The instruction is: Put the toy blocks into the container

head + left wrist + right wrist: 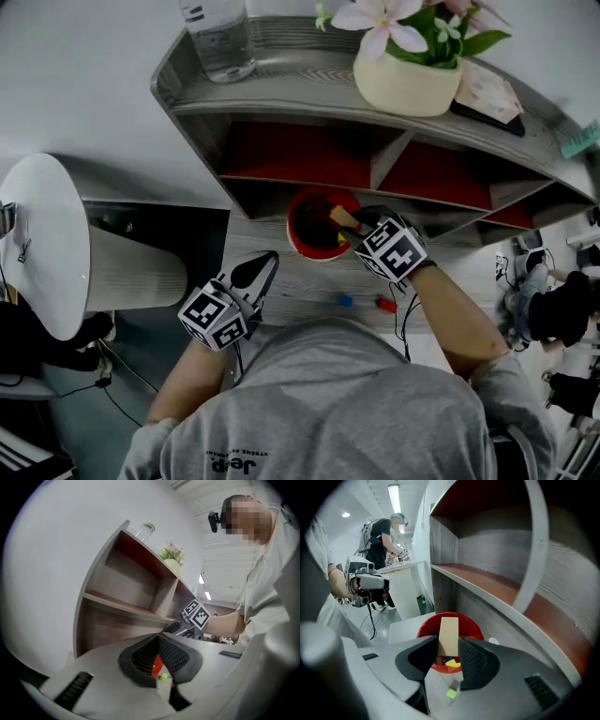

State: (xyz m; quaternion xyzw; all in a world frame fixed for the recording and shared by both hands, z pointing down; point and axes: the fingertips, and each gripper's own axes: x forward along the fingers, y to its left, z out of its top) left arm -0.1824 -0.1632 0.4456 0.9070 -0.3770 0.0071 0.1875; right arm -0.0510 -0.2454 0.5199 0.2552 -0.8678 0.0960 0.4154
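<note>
A red container (pixel 298 211) stands on the table in front of the shelf. My right gripper (pixel 349 225) is over its rim, shut on a tan block (pixel 341 217). In the right gripper view the tan block (pixel 449 634) stands upright between the pads above the container (pixel 473 623). A yellow block (pixel 451 663) lies inside, and a green block (pixel 451 693) lies on the table in front. A blue block (pixel 345 301) and a red block (pixel 385 305) lie nearer me. My left gripper (pixel 265 262) is left of the container, tips together, nothing seen held.
A grey shelf unit (pixel 309 141) with red-backed compartments rises behind the container, carrying a water bottle (pixel 220 37) and a flower pot (pixel 408 80). A white rounded object (pixel 47 244) stands at the left. Another person (pixel 386 531) stands far off in the right gripper view.
</note>
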